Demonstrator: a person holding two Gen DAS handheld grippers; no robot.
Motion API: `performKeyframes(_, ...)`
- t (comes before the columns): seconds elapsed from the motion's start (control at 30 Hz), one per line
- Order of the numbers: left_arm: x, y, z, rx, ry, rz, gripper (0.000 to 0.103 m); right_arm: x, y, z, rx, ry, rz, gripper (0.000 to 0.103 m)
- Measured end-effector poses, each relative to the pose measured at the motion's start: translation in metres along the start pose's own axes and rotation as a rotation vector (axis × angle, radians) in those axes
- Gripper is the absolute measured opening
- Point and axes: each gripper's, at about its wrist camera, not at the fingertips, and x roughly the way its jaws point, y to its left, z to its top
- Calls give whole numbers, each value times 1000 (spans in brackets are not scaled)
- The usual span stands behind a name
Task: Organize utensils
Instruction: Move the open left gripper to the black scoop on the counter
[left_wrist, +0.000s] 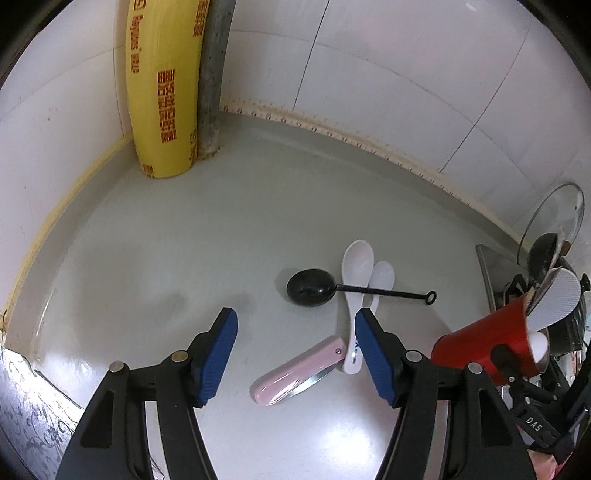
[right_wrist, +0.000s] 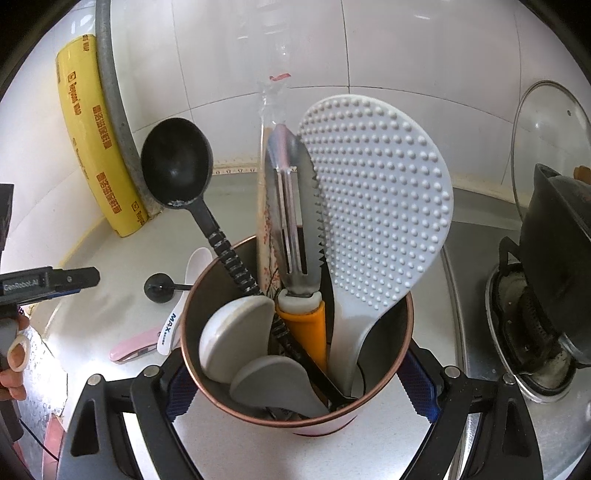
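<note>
Grey countertop (left_wrist: 155, 258) in the left wrist view bears four loose utensils: black scoop (left_wrist: 310, 288) at twelve o'clock of the released, down-tilted left tongs (left_wrist: 295, 354), two white spoons (left_wrist: 356, 266), pink folding knife (left_wrist: 295, 373) between the pads. In the right wrist view, the right tongs (right_wrist: 295, 387), angled downward, clench the red cup (right_wrist: 295, 417), already filled with ladle (right_wrist: 177, 162), peeler (right_wrist: 295, 206) and rice paddle (right_wrist: 376, 199); roughly half looks sorted.

Bare grey countertop (left_wrist: 155, 236) is lying open toward the yellow roll of wrap (left_wrist: 162, 92) standing in the tiled corner. Crowding the middle are a black round-bowled scoop (left_wrist: 310, 287) lying across two white ceramic spoons (left_wrist: 356, 266) and a pink folding knife (left_wrist: 295, 373). The red utensil cup (left_wrist: 480, 343) is blocking the right side.
</note>
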Motion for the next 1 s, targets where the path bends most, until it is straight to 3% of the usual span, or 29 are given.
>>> performKeyframes(0.5, 26, 0, -4, -17, 87, 50, 67, 1, 8, -1, -14, -14, -24, 93)
performKeyframes(1.0, 35, -9, 20, 12, 90, 84, 67, 3, 30, -4, -57, -34, -68, 93)
